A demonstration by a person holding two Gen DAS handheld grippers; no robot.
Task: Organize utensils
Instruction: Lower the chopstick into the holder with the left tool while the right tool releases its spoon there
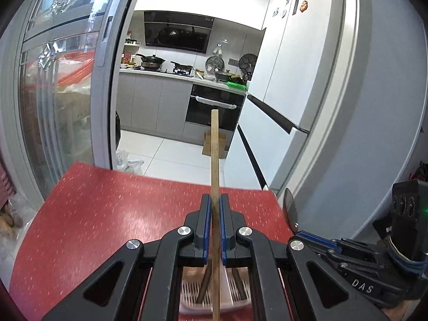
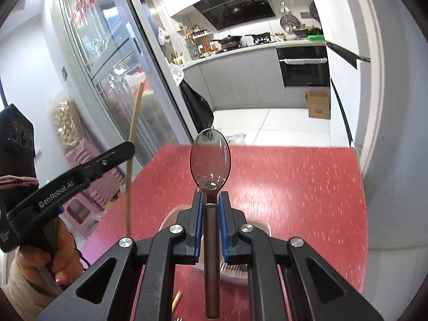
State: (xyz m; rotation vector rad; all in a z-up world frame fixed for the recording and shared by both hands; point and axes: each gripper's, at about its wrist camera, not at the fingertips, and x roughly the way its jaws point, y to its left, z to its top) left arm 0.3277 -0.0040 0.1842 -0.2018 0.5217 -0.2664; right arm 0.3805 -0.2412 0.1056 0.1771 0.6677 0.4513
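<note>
We hold two grippers over one red speckled table (image 1: 107, 214), and each is closed on a single utensil. Our left gripper (image 1: 215, 230) pinches one pale wooden chopstick (image 1: 214, 155) between its blue pads; the stick stands nearly upright, its top end rising past the table's far edge and its lower end running down in front of a white slotted basket (image 1: 192, 291) below the jaws. In that basket we count two dark handles (image 1: 203, 286) leaning left and right of the chopstick, though the blur there keeps us from naming them with any certainty. Our right gripper (image 2: 211, 219) clamps one spoon (image 2: 210, 155) by its dark brown handle, with the clear, tinted bowl pointing forward above the fingertips and the handle running back between the arms. From the right wrist view the left gripper (image 2: 117, 152) appears at the left, held in a hand (image 2: 45, 262), with the same chopstick (image 2: 132, 147) standing up through its jaws. One further wooden tip (image 2: 176, 299) lies on the table near the bottom edge, beside the basket's pale rim (image 2: 235, 275).
</note>
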